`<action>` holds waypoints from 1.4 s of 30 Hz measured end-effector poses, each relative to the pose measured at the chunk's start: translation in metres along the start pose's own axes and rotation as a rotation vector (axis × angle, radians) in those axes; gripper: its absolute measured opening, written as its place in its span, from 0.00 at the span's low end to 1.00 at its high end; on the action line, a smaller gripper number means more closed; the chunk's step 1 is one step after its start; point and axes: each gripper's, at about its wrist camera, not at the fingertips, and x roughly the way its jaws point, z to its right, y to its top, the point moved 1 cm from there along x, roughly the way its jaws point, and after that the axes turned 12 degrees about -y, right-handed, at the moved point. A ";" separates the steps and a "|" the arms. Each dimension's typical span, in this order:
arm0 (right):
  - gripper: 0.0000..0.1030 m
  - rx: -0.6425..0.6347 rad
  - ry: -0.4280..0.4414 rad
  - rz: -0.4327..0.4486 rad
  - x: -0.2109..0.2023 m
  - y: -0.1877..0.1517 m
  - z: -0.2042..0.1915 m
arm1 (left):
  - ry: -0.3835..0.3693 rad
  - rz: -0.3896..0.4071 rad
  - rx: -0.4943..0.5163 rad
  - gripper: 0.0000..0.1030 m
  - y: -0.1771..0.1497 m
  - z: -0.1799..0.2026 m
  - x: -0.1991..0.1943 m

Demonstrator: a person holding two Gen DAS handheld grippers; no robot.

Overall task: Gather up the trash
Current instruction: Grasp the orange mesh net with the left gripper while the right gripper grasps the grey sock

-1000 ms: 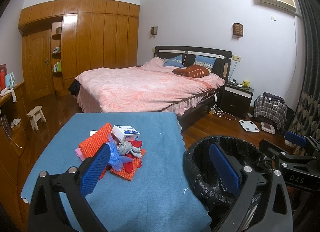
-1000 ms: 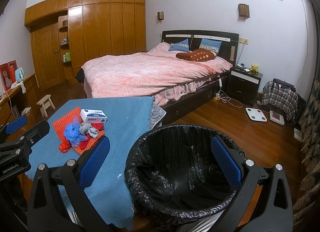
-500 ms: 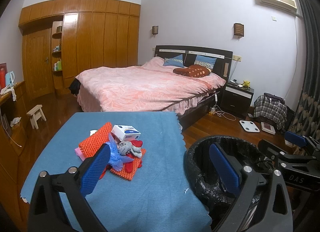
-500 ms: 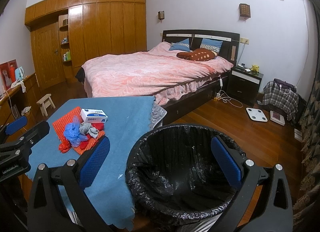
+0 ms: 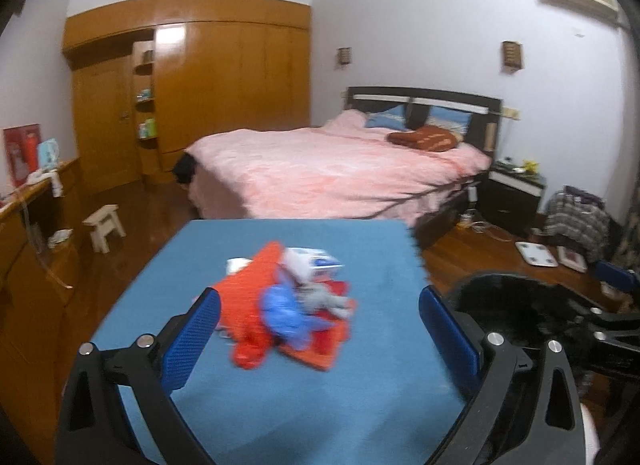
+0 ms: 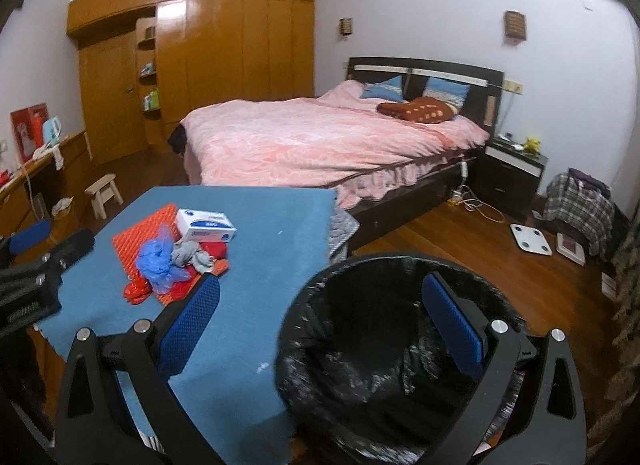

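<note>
both tongs are released, jaws spread wide and holding nothing. the left tongs (image 5: 320, 329) hang over the blue desk (image 5: 280, 405) with the trash pile (image 5: 288, 305) right ahead, roughly between the two pads. the right tongs (image 6: 320, 317) hang over the black-lined bin (image 6: 384, 345), which stands just beside the desk's edge; from there the pile (image 6: 176, 253) lies ahead and to the left.

the pile is the risk. it is a loose heap: a blue bag (image 6: 160, 261), a grey rag (image 6: 192, 255), red scraps, all on an orange mat (image 6: 140, 241), with a white box (image 6: 206, 225) at its far side. a single pinch would likely catch only the top layer, or snag the mat and drag the whole heap. thin film can slip from the pads on the way across. the box may be too wide or get shoved further off. the left view is blurred, so a drop on the pile could land off-centre. pieces let go early would land on the desk or floor short of the bin.
</note>
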 end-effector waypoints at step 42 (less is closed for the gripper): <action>0.62 -0.160 0.339 -0.211 0.185 0.005 -0.210 | 0.121 -0.130 -0.090 0.82 -0.037 -0.139 0.115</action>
